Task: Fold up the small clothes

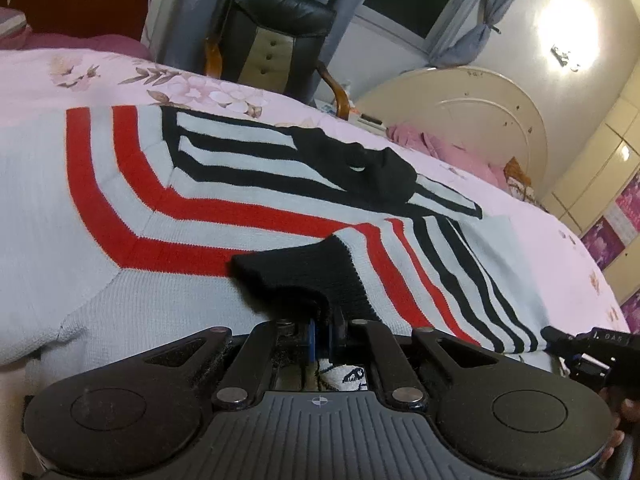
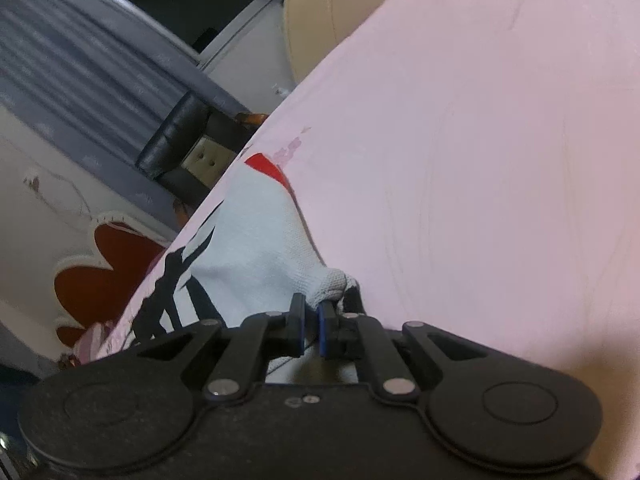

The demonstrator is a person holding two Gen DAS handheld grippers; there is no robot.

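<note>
Where the pink floral bedspread [image 1: 120,76] covers the bed, lies spread flat: a white knit sweater [image 1: 80,208] with red and black stripes bending at the shoulder seams, black collar [image 1: 384,172] bunched near the far side. Folded across the body in the left wrist view: 1 striped sleeve [image 1: 440,264], ending in a black ribbed cuff [image 1: 304,276]. Pinched on that cuff: left gripper [image 1: 325,336], blue-padded jaws pressed together with only the dark knit between them, cuff raised slightly off the white body below. At the right edge of the same view, touching the sweater's near corner: right gripper [image 1: 560,340], with part of a hand [image 1: 624,416] behind it. Seen from its own camera: right gripper [image 2: 310,320] clamped on a small bunched nub of white knit, jaws close together with a narrow gap filled by fabric, sweater [image 2: 248,240] stretching away up-left with black stripes and 1 red patch showing. To the right of that corner: bare pink bedspread [image 2: 480,160]. Beyond the bed: a black leather chair with wooden arms [image 1: 276,28], grey-blue curtains [image 1: 472,8], a dark window, a cream rounded headboard [image 1: 472,120], a crumpled pink cloth [image 1: 440,144] near it, and a bright wall lamp [image 1: 568,24].
</note>
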